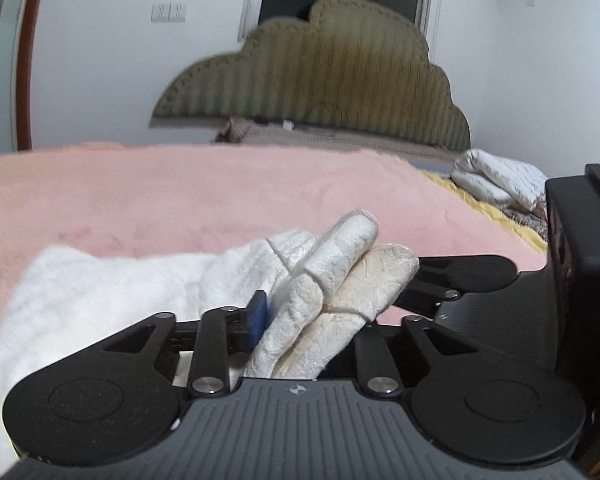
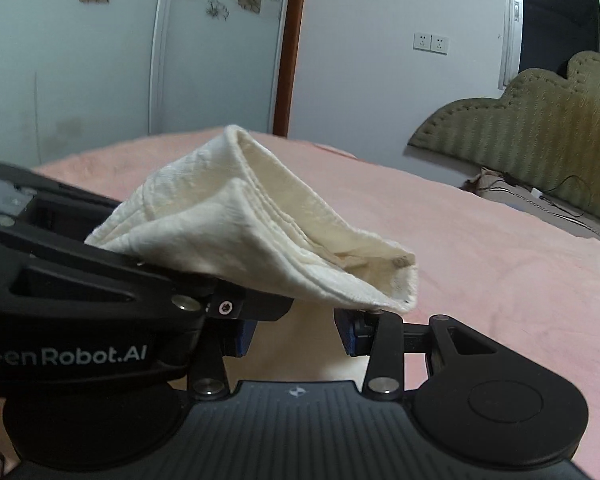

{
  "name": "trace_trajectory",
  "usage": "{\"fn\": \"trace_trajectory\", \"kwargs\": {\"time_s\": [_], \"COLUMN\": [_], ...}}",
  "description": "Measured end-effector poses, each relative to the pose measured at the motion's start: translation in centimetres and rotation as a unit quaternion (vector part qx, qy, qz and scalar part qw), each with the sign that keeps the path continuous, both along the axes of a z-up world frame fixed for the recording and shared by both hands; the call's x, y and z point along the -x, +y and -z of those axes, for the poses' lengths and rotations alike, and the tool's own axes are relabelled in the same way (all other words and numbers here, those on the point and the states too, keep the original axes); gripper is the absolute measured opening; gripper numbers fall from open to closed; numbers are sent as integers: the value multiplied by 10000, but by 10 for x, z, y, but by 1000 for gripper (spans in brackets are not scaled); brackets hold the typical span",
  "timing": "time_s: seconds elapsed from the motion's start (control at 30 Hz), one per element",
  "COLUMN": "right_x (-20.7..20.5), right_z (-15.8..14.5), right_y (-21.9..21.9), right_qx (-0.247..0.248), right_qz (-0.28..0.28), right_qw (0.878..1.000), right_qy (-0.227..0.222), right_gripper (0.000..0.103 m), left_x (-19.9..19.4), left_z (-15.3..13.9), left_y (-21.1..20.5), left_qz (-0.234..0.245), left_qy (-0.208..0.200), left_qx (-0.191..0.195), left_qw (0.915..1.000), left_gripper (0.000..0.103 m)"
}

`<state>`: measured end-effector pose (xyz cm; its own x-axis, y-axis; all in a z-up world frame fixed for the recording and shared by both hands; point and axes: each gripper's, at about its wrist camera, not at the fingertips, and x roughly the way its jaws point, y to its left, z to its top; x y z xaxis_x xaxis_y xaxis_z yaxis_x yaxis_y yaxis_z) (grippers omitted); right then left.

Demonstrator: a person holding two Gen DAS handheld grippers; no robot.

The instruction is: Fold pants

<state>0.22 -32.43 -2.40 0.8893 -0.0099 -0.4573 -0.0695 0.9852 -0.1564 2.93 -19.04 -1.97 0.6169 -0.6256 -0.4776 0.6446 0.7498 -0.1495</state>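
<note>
Pink fleece blanket (image 1: 180,200) covers the bed in front of me, with a padded headboard (image 1: 320,80) against the white wall behind. Both my tools are carrying the cream pants (image 1: 332,280), already gathered into several layers, so I judge at least one fold is done. My left tool (image 1: 316,320) has the bunched layers between its jaws, though I cannot tell whether the pads press. My right tool (image 2: 296,332) stands parted below a folded corner, with cloth passing between its pads. Laying the bundle flat remains.
</note>
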Motion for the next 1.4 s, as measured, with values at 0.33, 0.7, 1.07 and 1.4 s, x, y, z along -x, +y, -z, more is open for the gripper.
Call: {"fn": "trace_trajectory", "kwargs": {"time_s": [0.33,0.7,1.07,1.4], "right_x": [58,54,53,59], "right_z": [-1,-23,-13,8], "right_y": [-47,26,52,49], "right_qx": [-291,-373,-323,-1046], "right_qz": [1147,264,446,943], "right_qw": [9899,9989,9981,9900], "right_qy": [785,87,260,58], "right_gripper": [51,53,57,57], "left_x": [10,-21,-12,4], "left_z": [6,-6,15,20], "left_y": [13,120,125,137], "left_qz": [1048,-730,-737,-972], "left_qy": [603,121,-346,-907], "left_qx": [39,-422,-944,-835], "left_qw": [9927,9964,9922,9876], "left_gripper": [76,88,92,94]}}
